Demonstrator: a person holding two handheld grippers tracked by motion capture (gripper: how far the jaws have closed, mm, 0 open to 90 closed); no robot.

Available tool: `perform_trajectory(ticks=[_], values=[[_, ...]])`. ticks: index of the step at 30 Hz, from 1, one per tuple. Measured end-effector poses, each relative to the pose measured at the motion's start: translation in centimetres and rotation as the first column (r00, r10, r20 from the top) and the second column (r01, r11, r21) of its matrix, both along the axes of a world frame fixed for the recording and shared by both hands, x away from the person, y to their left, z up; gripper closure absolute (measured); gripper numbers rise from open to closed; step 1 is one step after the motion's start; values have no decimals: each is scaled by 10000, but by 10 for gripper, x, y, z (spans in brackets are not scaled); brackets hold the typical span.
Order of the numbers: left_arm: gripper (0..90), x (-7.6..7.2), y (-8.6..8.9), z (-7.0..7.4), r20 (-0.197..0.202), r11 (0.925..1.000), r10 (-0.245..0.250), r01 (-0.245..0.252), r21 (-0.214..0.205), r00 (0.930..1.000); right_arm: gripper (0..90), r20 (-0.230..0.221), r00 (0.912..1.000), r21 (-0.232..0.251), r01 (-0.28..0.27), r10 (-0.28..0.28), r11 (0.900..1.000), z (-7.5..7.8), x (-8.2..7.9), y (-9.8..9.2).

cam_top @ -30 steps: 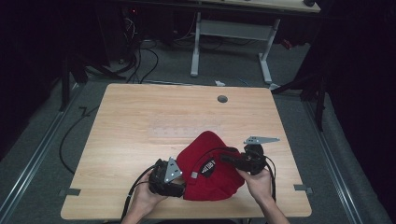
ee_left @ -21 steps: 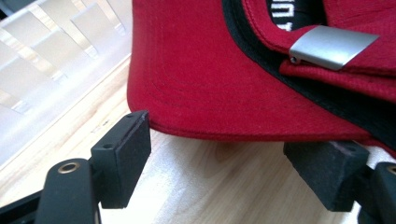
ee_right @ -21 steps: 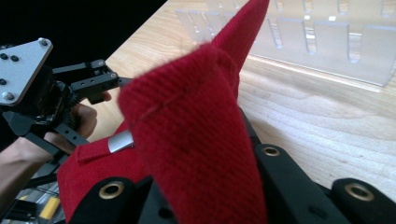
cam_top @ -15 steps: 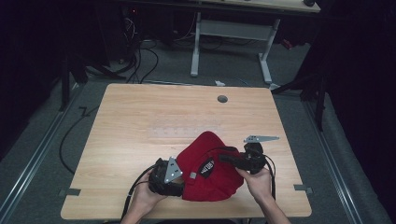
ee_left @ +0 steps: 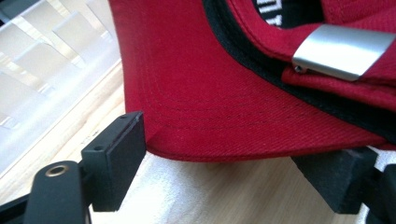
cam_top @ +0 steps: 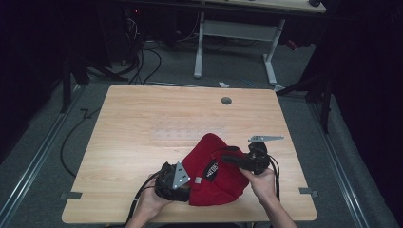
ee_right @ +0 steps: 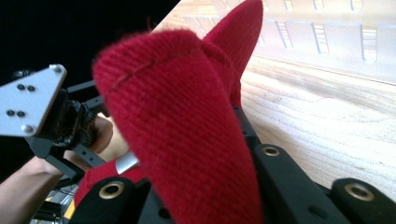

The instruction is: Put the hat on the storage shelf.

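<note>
A: Red cap (cam_top: 216, 171), where is it?

B: At the 6 o'clock edge of the worktop (cam_top: 142, 123), between both hands. Its silver buckle (ee_left: 343, 51) shows in the left gripper view.

A: Left tongs (cam_top: 183, 183)?

B: At the cap's 9 o'clock side, jaws parted either side of the stitched brim, which lies between them.

A: Right tongs (cam_top: 227, 159)?

B: Reaching in from 3 o'clock. Red knit fabric (ee_right: 187, 126) bulges up between the jaws; they look closed on it.

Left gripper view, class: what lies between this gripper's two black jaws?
The stitched edge of the red cap lies between the jaws, over bare wooden table. The jaws stand apart, the left one touching the cap's edge; its silver buckle sits above.
</note>
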State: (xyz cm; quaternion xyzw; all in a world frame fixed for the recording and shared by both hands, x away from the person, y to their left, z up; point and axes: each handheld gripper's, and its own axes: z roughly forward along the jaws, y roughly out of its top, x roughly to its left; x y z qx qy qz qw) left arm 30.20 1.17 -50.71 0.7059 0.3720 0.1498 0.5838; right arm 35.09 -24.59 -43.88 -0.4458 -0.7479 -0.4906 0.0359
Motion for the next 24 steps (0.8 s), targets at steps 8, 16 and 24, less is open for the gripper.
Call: perform_trajectory(ticks=[8,16,24], values=[[294,1,14,8,-78,9991,53,-56,-410,10000,841,-427,9988,-204,-227,218,9995,-5,0,2],[239,-9,-7,0,532,9966,-472,434,696,9975,840,-296,9983,-198,-500,494,9986,1,4,14],[414,-5,10,13,603,9985,-192,222,-506,9980,841,-642,9962,-57,-585,580,9983,-2,5,7]])
